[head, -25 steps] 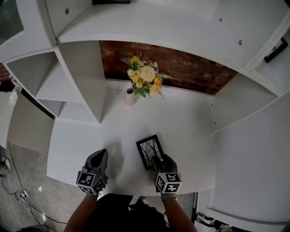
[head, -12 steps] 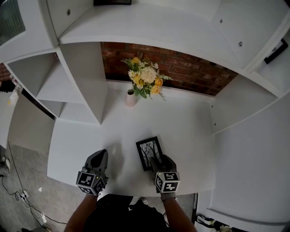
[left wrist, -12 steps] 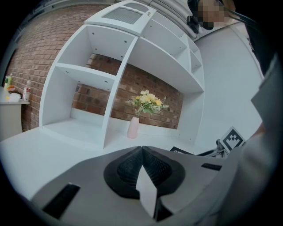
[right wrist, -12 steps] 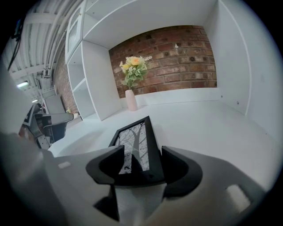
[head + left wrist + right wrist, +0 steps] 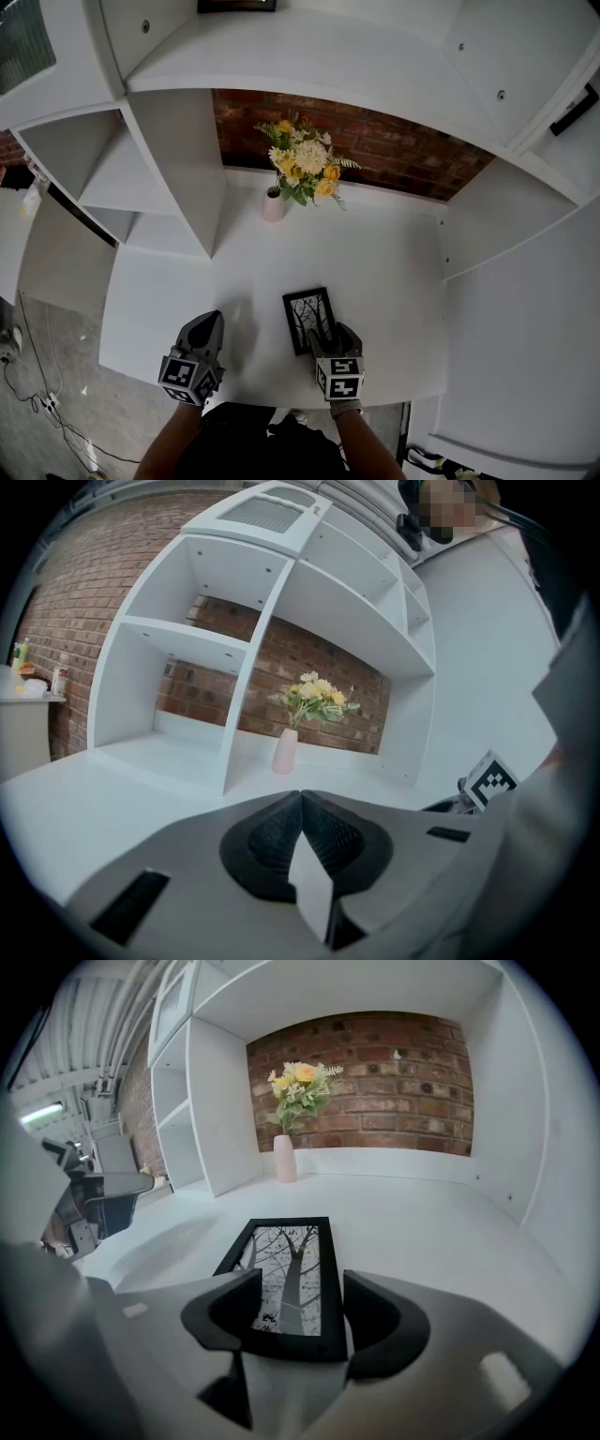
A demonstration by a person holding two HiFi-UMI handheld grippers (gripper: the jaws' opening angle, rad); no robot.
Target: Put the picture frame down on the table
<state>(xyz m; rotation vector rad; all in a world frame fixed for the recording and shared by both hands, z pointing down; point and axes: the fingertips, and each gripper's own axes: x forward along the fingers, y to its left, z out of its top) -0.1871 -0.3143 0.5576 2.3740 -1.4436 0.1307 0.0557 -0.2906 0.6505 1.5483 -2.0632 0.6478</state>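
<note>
The picture frame (image 5: 308,319), black-edged with a bare-tree print, lies flat on the white table (image 5: 375,272) near its front edge. In the right gripper view the frame (image 5: 281,1274) rests on the table with its near end between the spread jaws. My right gripper (image 5: 324,332) is open just behind that near end, its jaws (image 5: 300,1281) apart and not pressing on the frame. My left gripper (image 5: 208,324) hovers over the table to the left of the frame, its jaws (image 5: 300,795) shut with nothing between them.
A pink vase (image 5: 273,204) of yellow and white flowers (image 5: 305,169) stands at the back against the brick wall. White shelving (image 5: 169,178) rises on the left, and a white side panel (image 5: 487,216) closes the right. The vase (image 5: 284,1159) is well beyond the frame.
My right gripper has drawn back slightly toward the table's front edge. The frame stays flat on the table, and the left gripper has not moved.
</note>
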